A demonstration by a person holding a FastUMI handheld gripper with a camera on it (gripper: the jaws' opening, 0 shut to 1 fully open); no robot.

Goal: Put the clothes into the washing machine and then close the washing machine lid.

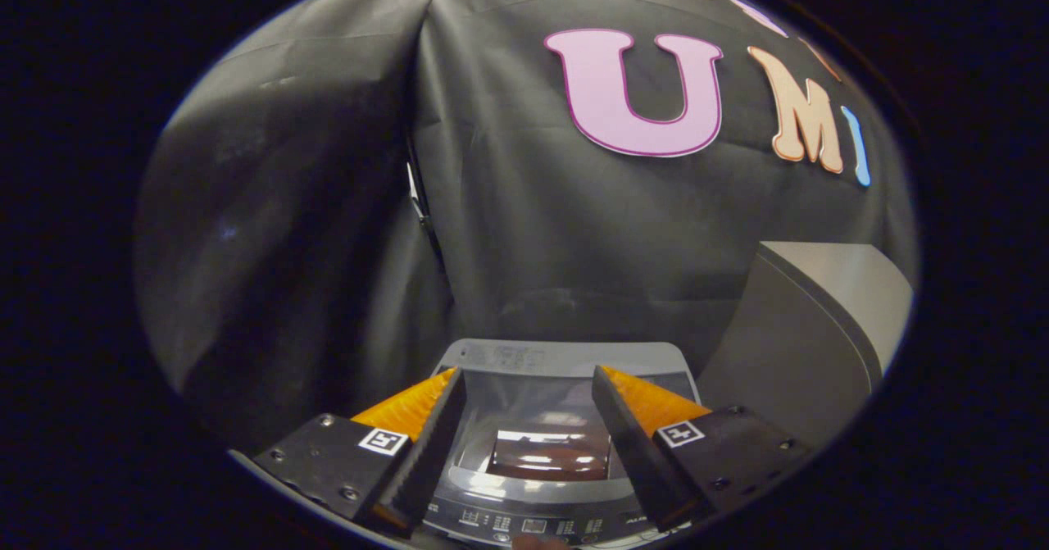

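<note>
Biggest thing you've got is the black booth wall (pixel 533 230), then a grey box (pixel 807 329) beside the washing machine (pixel 533 443), partly cut off. The machine sits right below your gripper (pixel 529 419), lid down, glass too reflective to see inside. Fingers spread wide, holding nothing.

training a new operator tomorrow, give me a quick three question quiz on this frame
1. Fill in: the tongs are ____ (open or shut).
2. What stands beside the washing machine? a) a grey box b) a laundry basket c) a chair
3. True or false: a garment hangs between the fingers.
Key: 1 open, with nothing held; 2 a; 3 false.
</note>
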